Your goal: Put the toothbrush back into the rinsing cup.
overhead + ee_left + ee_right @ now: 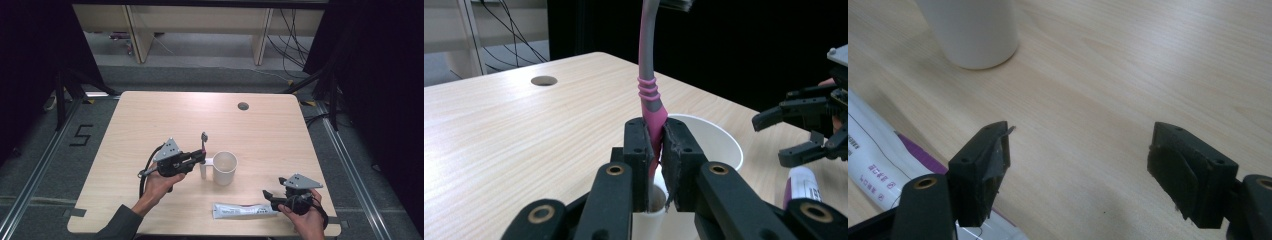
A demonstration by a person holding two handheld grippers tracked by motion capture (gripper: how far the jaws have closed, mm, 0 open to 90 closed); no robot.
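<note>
Just beside the cup (225, 167), my left gripper (202, 158) clamps an upright toothbrush (650, 95). My right gripper (268, 195) waits, jaws apart, by the toothpaste tube (244, 210). Next, likely: lower toothbrush into cup, release.

High view looks forward and down over whole table (150, 110). Left gripper view sits low, close, facing across to the far edge. Right gripper view close, angled down. All share white cup (224, 167) (719, 142) (970, 30).

Toothbrush (203, 142) left of cup (225, 168)
</note>
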